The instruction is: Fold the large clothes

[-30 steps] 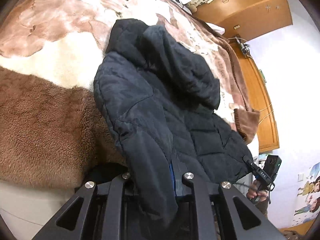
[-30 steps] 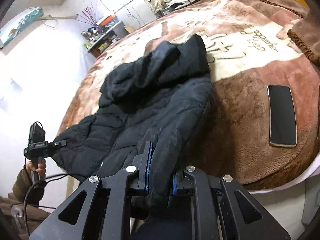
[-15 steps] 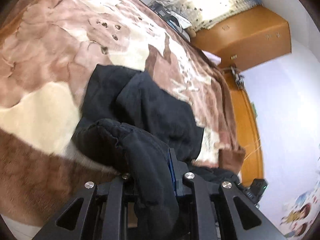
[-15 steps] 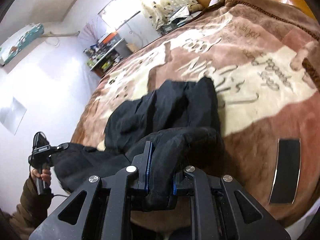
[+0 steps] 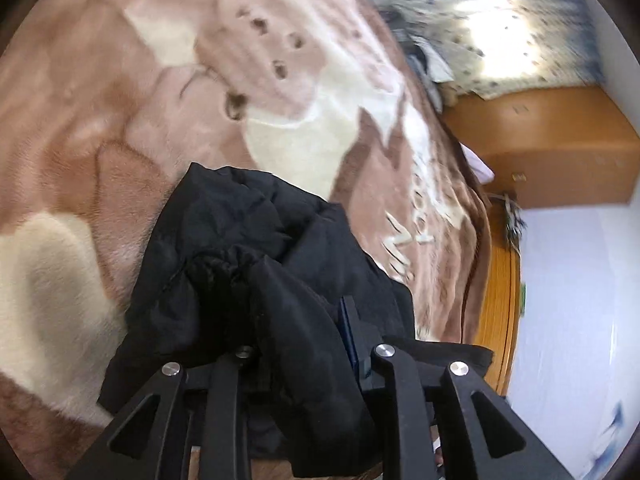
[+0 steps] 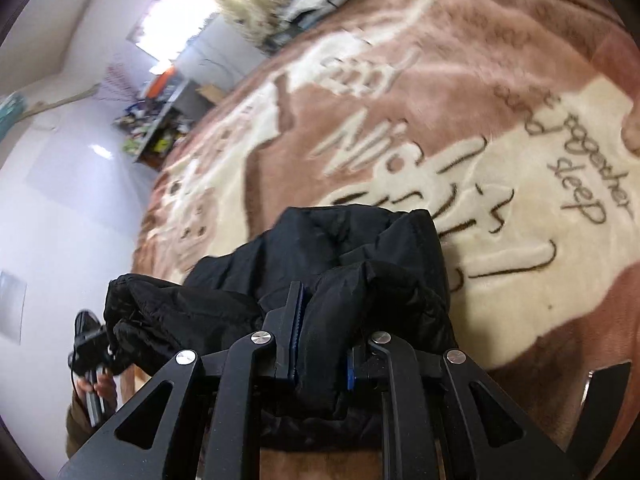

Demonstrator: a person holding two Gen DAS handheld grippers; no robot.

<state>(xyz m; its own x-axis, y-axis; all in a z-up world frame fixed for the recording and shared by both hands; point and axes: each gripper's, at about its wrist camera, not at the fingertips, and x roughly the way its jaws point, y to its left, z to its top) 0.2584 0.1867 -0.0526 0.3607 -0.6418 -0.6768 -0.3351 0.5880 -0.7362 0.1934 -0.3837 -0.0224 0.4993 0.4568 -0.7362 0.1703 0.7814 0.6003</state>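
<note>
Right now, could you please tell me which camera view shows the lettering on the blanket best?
The right wrist view: the lettering lies in the open on the blanket, and words such as "together" and "sleep" can be read. The left wrist view catches only a few blurred strokes past the black jacket.

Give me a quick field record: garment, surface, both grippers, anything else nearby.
garment: black padded jacket, bunched on itself
surface: brown and cream plush blanket on a bed
left gripper: jaws opening, jacket fabric between them
right gripper: clamped on a fold of jacket
nearby: dark flat object at the blanket's near edge, right wrist view
background: wooden headboard
</note>
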